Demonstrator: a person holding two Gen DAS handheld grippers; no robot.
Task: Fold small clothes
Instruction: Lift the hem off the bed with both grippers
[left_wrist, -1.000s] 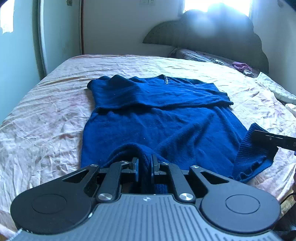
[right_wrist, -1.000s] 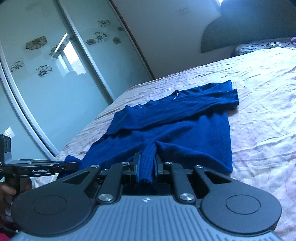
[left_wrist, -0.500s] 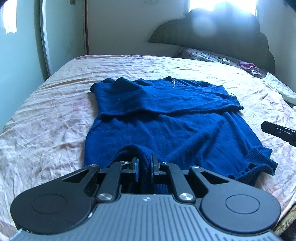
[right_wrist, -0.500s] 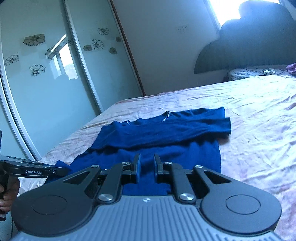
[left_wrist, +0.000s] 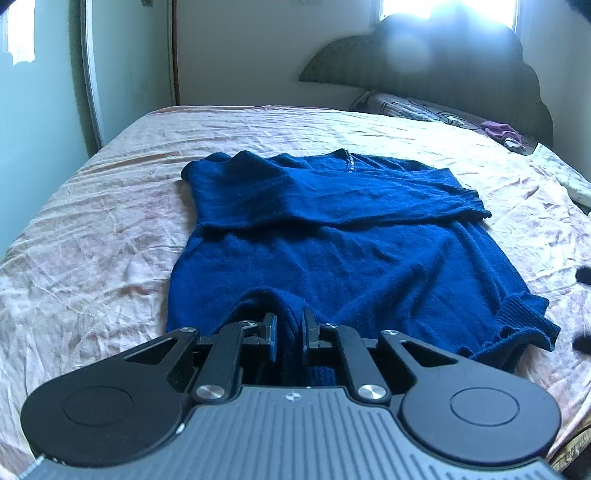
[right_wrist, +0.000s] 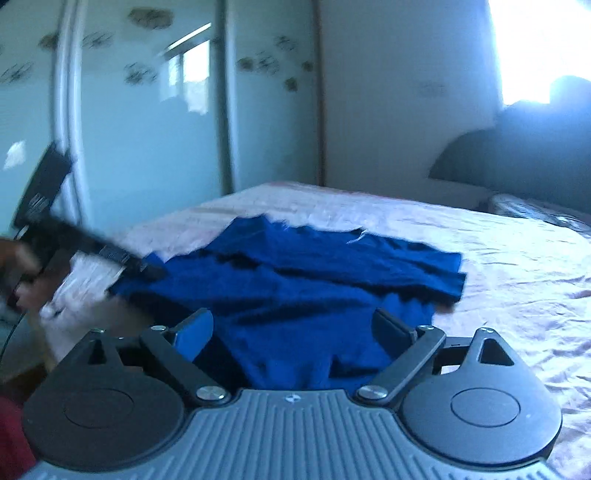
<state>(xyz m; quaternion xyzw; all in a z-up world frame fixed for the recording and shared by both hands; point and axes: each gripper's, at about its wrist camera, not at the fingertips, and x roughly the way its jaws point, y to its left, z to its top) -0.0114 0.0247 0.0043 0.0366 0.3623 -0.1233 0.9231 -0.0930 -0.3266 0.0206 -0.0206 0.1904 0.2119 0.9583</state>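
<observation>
Left hand-held gripper (left_wrist: 290, 332) pinches my sweater's (left_wrist: 343, 236) near hem; right hand-held gripper (right_wrist: 293, 332) just opened wide, empty, above same hem.

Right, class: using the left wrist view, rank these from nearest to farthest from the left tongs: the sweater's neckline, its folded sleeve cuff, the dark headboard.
1. Folded sleeve cuff, right side, mid-bed.
2. Neckline, centre, just beyond.
3. Headboard, far end, against the wall.
</observation>
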